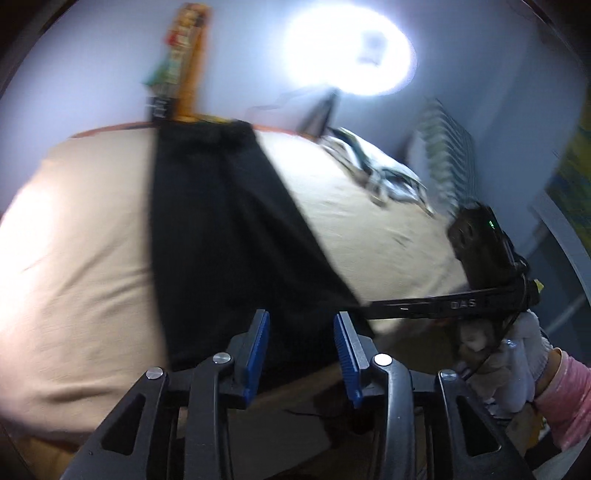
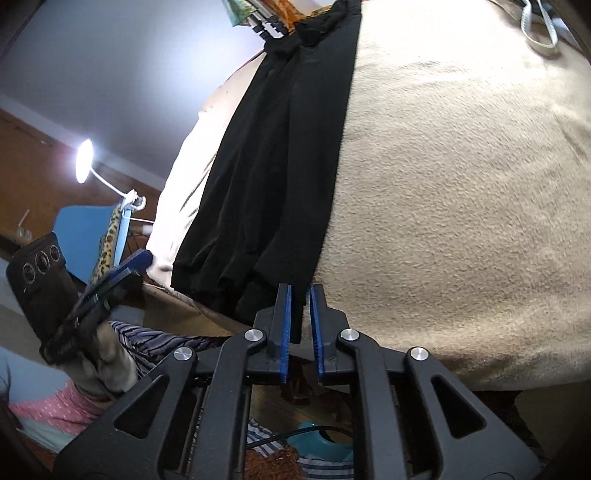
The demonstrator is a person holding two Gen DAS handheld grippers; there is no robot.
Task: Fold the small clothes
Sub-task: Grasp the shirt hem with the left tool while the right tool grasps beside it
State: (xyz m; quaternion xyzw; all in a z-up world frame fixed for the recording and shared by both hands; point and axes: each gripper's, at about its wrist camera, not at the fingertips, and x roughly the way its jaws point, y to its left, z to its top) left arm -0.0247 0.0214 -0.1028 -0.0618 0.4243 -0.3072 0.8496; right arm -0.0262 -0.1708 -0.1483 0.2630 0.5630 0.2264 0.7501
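Note:
A black garment (image 1: pixel 221 221) lies folded lengthwise as a long strip on a beige blanket-covered table (image 1: pixel 81 258). It also shows in the right wrist view (image 2: pixel 280 155), its hem at the near table edge. My left gripper (image 1: pixel 301 332) is open, its blue pads on either side of the garment's near edge. My right gripper (image 2: pixel 300 299) is nearly shut, its pads close on the garment's near right corner. The right gripper also shows in the left wrist view (image 1: pixel 373 308), reaching in from the right. The left gripper shows in the right wrist view (image 2: pixel 144 260) at left.
A pile of light clothes (image 1: pixel 376 173) lies at the far right of the table. A bright lamp (image 1: pixel 351 55) shines above; the lamp (image 2: pixel 84 160) also shows at left. A white strap (image 2: pixel 539 33) lies at the far edge. Clothes and a teal object (image 2: pixel 317 439) lie on the floor.

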